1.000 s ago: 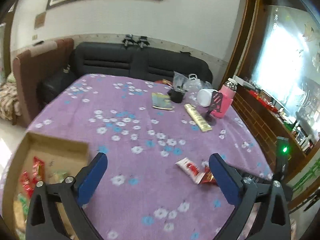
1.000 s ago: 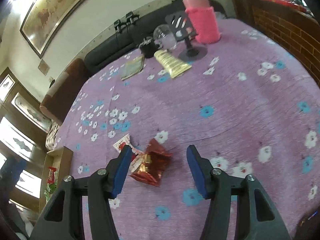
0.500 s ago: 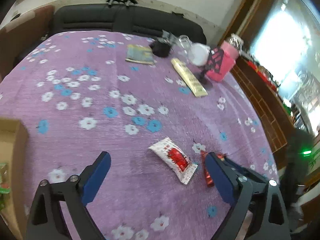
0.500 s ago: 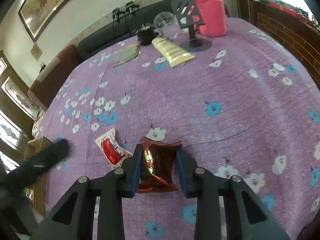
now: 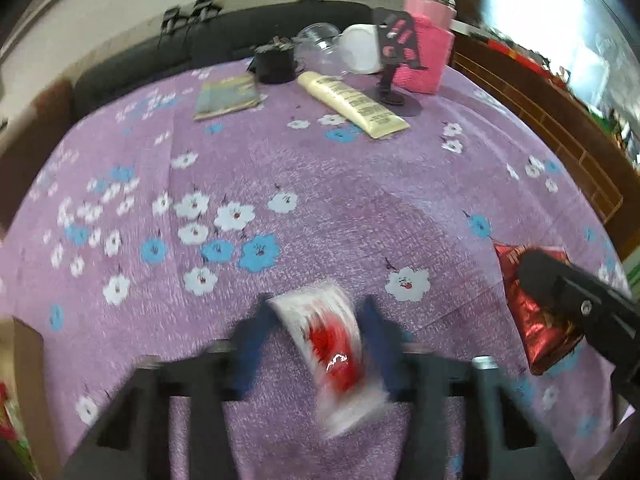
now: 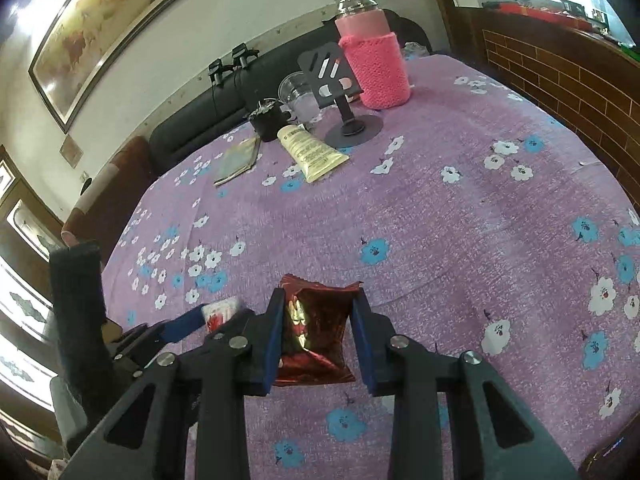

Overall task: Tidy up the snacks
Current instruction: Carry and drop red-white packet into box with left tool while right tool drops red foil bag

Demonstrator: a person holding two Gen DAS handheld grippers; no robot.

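Note:
A white and red snack packet [image 5: 332,344] lies on the purple flowered tablecloth [image 5: 320,184]. My left gripper [image 5: 316,308] is blurred and its jaws are closing, the blue pads meeting the packet's two long edges. Beside it on the right, a dark red foil snack packet [image 6: 316,328] sits on the cloth with my right gripper [image 6: 320,300] shut on it. That foil packet [image 5: 528,320] also shows in the left wrist view under a black finger. In the right wrist view the white packet [image 6: 220,312] shows at the left gripper's blue fingertips [image 6: 184,324].
A cardboard box [image 5: 24,360] with snacks sits at the table's left edge. At the far side stand a cream tube [image 5: 352,104], a booklet [image 5: 228,96], a black cup [image 5: 274,64], a black stand [image 5: 394,60] and a pink-sleeved bottle [image 5: 428,52]. A dark sofa lies behind.
My left gripper has swung down and right from beside the box to the white packet, and its jaws have narrowed around it. My right gripper has closed on the red foil packet.

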